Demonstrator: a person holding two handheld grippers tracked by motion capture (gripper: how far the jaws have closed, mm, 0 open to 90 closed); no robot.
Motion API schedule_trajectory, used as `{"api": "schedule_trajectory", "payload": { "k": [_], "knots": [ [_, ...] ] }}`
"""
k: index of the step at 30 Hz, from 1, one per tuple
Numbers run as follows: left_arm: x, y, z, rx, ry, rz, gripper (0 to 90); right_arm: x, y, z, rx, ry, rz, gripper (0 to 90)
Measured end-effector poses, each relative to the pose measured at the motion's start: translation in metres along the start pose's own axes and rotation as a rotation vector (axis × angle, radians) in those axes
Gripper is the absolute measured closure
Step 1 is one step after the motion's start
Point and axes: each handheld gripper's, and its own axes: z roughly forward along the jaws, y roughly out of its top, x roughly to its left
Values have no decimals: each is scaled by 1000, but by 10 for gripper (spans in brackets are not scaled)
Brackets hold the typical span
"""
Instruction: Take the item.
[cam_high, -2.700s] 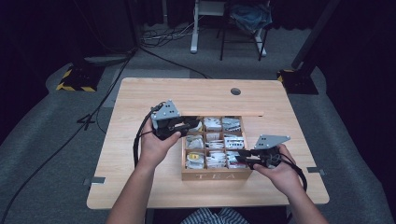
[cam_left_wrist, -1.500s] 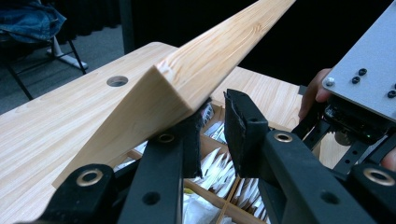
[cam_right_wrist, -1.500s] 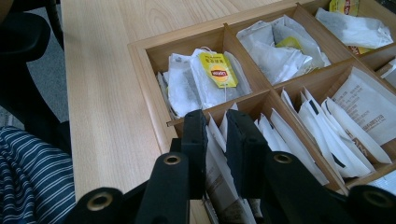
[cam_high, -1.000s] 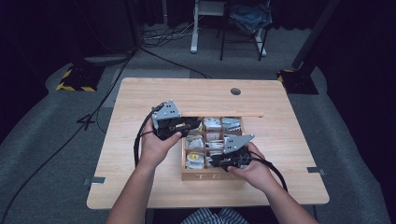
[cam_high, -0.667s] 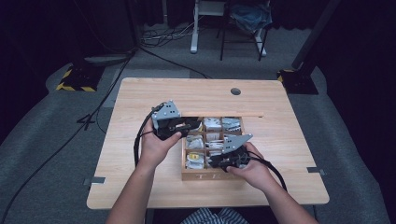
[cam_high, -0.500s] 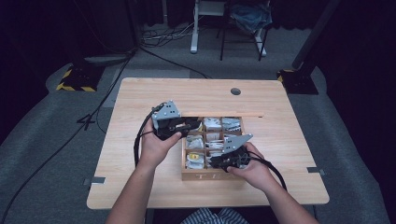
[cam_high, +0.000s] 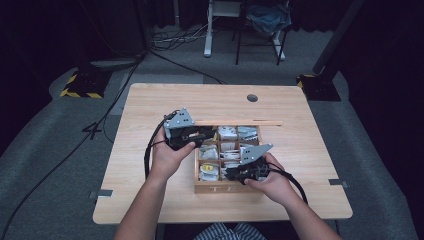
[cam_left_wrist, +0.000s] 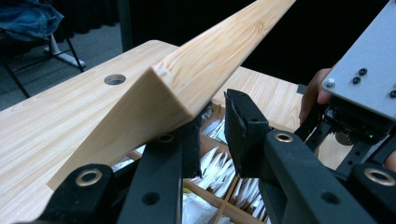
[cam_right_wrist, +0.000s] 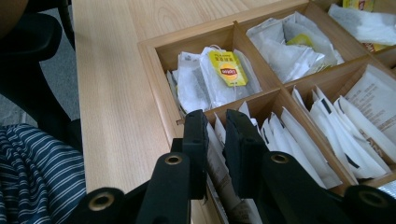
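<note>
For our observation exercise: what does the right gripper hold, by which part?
The right gripper seems to pinch a white sachet by its upper edge, inside the wooden box.

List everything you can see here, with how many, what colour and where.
table: one, light wood, under everything
tea box: one, wooden, compartmented, near the table's front
lid: one, wooden, raised, resting against the left claw
tea packets: many, mostly white, in the compartments
yellow tag: one, corner compartment
chair: one, far floor
left claw: black, shut, under the lid
right claw: black, shut on a tea packet
hands: two, holding the claws
</note>
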Motion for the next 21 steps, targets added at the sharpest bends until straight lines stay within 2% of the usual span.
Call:
{"api": "schedule_trajectory", "payload": {
  "k": [8, 12, 17, 21],
  "knots": [
    [0, 0, 0, 1, -1, 1, 755, -3, 0, 4, 8, 16, 14, 809],
    [0, 0, 0, 0, -4, 0, 750, -7, -1, 8, 28, 21, 33, 831],
    [0, 0, 0, -1, -5, -1, 750, -7, -3, 12, 44, 13, 26, 834],
    [0, 0, 0, -1, -4, 0, 751, -6, -3, 11, 57, 8, 26, 900]
  ]
}}
